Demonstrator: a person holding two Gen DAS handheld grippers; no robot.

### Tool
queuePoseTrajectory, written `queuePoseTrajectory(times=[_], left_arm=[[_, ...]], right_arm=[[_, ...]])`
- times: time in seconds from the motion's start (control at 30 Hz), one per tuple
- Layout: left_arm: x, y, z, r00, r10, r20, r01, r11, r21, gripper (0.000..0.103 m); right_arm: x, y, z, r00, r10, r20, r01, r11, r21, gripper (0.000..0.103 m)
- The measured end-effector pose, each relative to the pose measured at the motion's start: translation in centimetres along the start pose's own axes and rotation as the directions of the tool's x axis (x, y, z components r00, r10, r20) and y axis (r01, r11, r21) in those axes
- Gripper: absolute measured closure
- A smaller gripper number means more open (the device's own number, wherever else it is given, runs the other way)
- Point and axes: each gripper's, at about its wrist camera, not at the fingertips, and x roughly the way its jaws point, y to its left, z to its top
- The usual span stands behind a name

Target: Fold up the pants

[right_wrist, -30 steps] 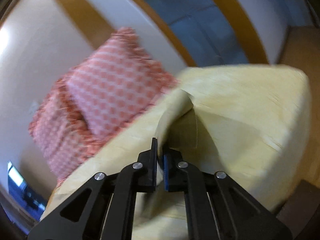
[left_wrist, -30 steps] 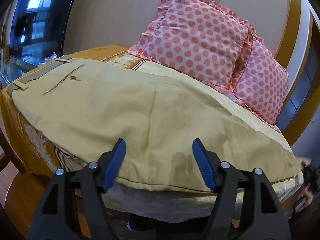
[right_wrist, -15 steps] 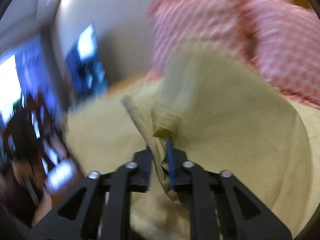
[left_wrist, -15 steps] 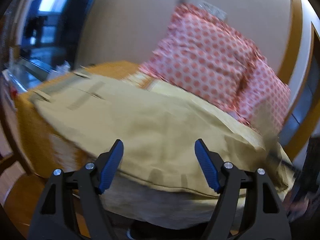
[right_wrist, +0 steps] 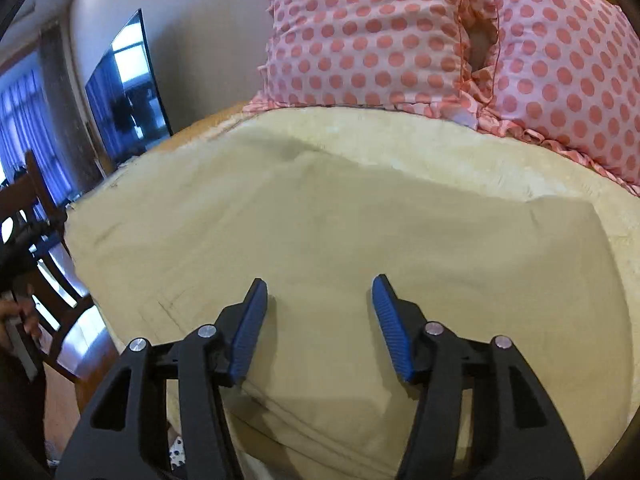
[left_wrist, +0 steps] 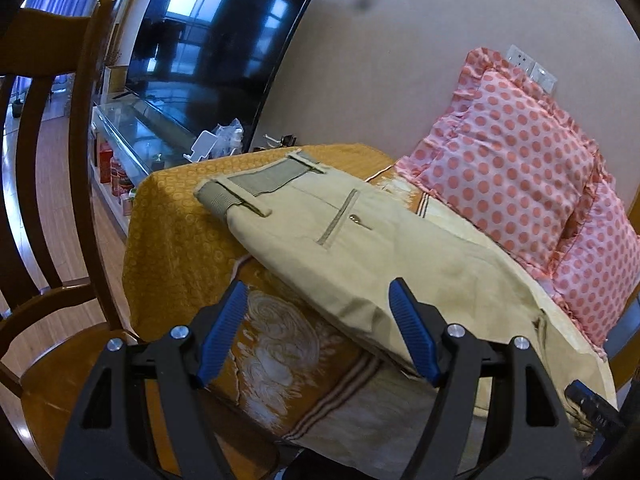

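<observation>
Beige pants (left_wrist: 372,252) lie flat on a table covered with an orange and cream cloth (left_wrist: 180,236). Their waistband with belt loops (left_wrist: 256,184) is at the far left, and a back pocket with a button (left_wrist: 344,216) shows below it. My left gripper (left_wrist: 320,332) is open and empty, hovering at the near edge of the pants' seat. In the right wrist view the pants (right_wrist: 360,220) fill the table, folded over. My right gripper (right_wrist: 318,324) is open and empty just above the fabric.
Two pink polka-dot pillows (left_wrist: 520,168) lean against the wall behind the pants, also in the right wrist view (right_wrist: 400,40). A wooden chair (left_wrist: 52,200) stands at the left. A large TV (left_wrist: 224,44) on a glass stand is farther back.
My right gripper carried the pant leg leftward across the table, let go and now stands open. My left gripper has swung left toward the waistband end, still open.
</observation>
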Motion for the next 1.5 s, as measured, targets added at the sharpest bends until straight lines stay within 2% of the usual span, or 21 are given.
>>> queuePoseTrajectory(times=[0.23, 0.37, 0.47, 0.53, 0.57, 0.67, 0.73, 0.83, 0.93, 0.97, 1.03, 1.07, 1.17, 1.23, 1.27, 1.33, 1.43, 1.5], left_arm=[[2.5, 0.7, 1.2, 1.000, 0.024, -0.019, -0.025, 0.999, -0.045, 0.030], [3.1, 1.1, 1.8, 0.999, 0.046, -0.004, -0.047, 0.997, -0.069, 0.026], [3.7, 0.4, 2.0, 0.998, 0.057, -0.009, -0.058, 0.997, -0.051, 0.016], [3.9, -0.2, 1.8, 0.997, 0.074, -0.009, -0.074, 0.997, -0.033, 0.017], [4.0, -0.6, 1.7, 1.000, 0.004, -0.027, -0.005, 0.999, -0.046, 0.025], [4.2, -1.7, 1.2, 0.994, -0.095, -0.046, 0.092, 0.993, -0.078, 0.027], [4.2, -2.2, 0.9, 0.994, -0.102, -0.044, 0.098, 0.992, -0.080, 0.029], [4.1, -1.2, 1.4, 0.987, -0.157, -0.034, 0.150, 0.976, -0.155, 0.038], [4.7, 0.9, 2.1, 0.981, -0.190, -0.041, 0.172, 0.947, -0.271, 0.065], [5.0, 1.6, 2.2, 0.980, -0.193, -0.049, 0.168, 0.935, -0.312, 0.081], [5.0, 2.5, 2.2, 0.974, -0.221, -0.041, 0.192, 0.912, -0.363, 0.087], [4.8, 2.4, 2.2, 0.976, -0.215, -0.038, 0.187, 0.913, -0.363, 0.091], [3.4, -0.7, 3.1, 0.989, -0.149, -0.017, 0.141, 0.965, -0.222, 0.095], [2.2, -3.0, 3.8, 0.988, -0.154, 0.004, 0.153, 0.977, -0.146, 0.095], [1.2, -5.1, 4.3, 0.988, -0.153, 0.021, 0.154, 0.985, -0.075, 0.095], [-0.4, -9.3, 4.8, 0.982, -0.188, 0.037, 0.186, 0.982, 0.044, 0.095], [-3.0, -17.2, 3.8, 0.960, -0.278, 0.039, 0.259, 0.931, 0.259, 0.095], [-4.7, -22.6, 1.7, 0.926, -0.377, 0.005, 0.344, 0.850, 0.398, 0.094]], right_arm=[[0.0, -0.6, -0.1, 0.999, 0.036, 0.016, -0.037, 0.999, 0.029, 0.044], [-0.2, -0.2, -0.4, 0.999, 0.042, 0.025, -0.042, 0.999, 0.024, 0.040], [-0.3, 0.0, -0.5, 0.998, 0.046, 0.033, -0.047, 0.999, 0.023, 0.038], [-0.3, 0.0, -0.5, 0.998, 0.046, 0.037, -0.046, 0.999, 0.022, 0.037], [-0.3, -0.1, -0.6, 0.998, 0.049, 0.039, -0.050, 0.998, 0.025, 0.037], [-0.4, -0.2, -0.6, 0.997, 0.058, 0.042, -0.060, 0.998, 0.033, 0.037], [-0.4, -0.2, -0.6, 0.997, 0.059, 0.044, -0.060, 0.998, 0.033, 0.037], [-0.5, -0.2, -0.8, 0.997, 0.064, 0.048, -0.065, 0.997, 0.033, 0.037], [-0.6, -0.3, -0.9, 0.995, 0.079, 0.059, -0.081, 0.996, 0.047, 0.037], [-0.7, -0.4, -0.9, 0.994, 0.089, 0.065, -0.093, 0.994, 0.056, 0.037], [-1.0, -0.5, -1.1, 0.991, 0.112, 0.074, -0.117, 0.991, 0.065, 0.037], [-1.3, -0.5, -1.2, 0.989, 0.126, 0.079, -0.131, 0.989, 0.067, 0.037], [-2.1, -0.5, -1.3, 0.983, 0.158, 0.098, -0.164, 0.985, 0.062, 0.037], [-3.0, -0.7, -1.4, 0.978, 0.167, 0.125, -0.175, 0.983, 0.061, 0.037], [-3.5, -0.9, -1.4, 0.976, 0.165, 0.143, -0.176, 0.982, 0.064, 0.037], [-4.8, -1.9, -1.5, 0.971, 0.146, 0.187, -0.164, 0.983, 0.081, 0.037], [-6.7, -3.9, -1.9, 0.966, 0.090, 0.243, -0.126, 0.983, 0.135, 0.037], [-7.7, -5.7, -2.3, 0.963, 0.034, 0.267, -0.086, 0.979, 0.187, 0.037]])
